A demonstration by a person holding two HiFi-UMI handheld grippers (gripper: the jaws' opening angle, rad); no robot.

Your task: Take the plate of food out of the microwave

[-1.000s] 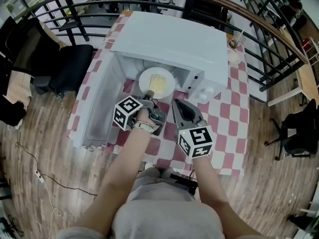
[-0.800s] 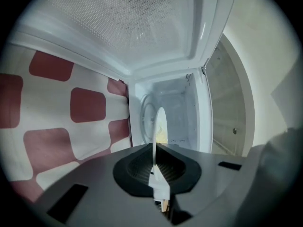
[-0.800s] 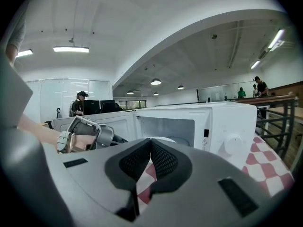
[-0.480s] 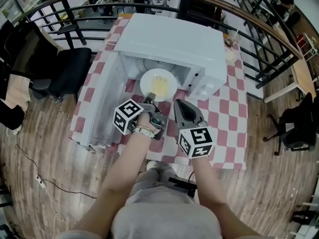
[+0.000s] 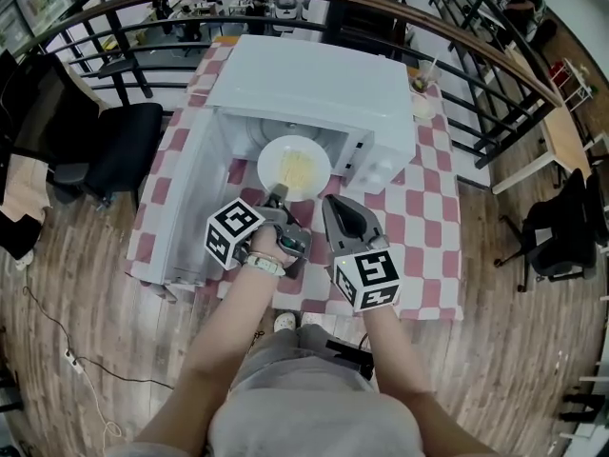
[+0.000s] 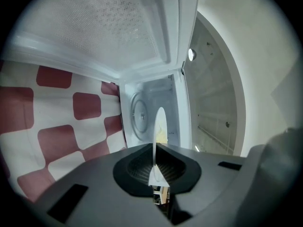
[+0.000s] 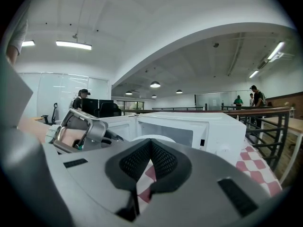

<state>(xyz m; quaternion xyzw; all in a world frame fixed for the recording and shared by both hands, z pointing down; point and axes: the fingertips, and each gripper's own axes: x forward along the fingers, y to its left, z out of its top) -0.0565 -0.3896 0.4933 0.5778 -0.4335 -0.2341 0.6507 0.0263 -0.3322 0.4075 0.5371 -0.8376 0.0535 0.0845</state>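
Observation:
A white plate point(image 5: 293, 168) with yellow food hangs at the mouth of the open white microwave point(image 5: 314, 89). My left gripper point(image 5: 279, 194) is shut on the plate's near rim. In the left gripper view the plate point(image 6: 160, 124) shows edge-on, pinched between the pads of that gripper point(image 6: 154, 163), with the microwave's turntable point(image 6: 139, 115) behind it. My right gripper point(image 5: 326, 202) hovers just right of the plate, shut with nothing in it. Its own view shows its pads point(image 7: 137, 167) meeting at the tip, the plate point(image 7: 152, 138) beyond them and the left gripper point(image 7: 80, 126) at the left.
The microwave door point(image 5: 195, 193) hangs open to the left over the red-and-white checked tablecloth point(image 5: 419, 217). A cup with a straw point(image 5: 422, 103) stands at the table's far right. A black chair point(image 5: 124, 146) is left of the table, and a railing point(image 5: 476, 74) runs behind.
The left gripper has lifted and drawn the plate a little out of the microwave's mouth. The right gripper has risen beside it, still shut.

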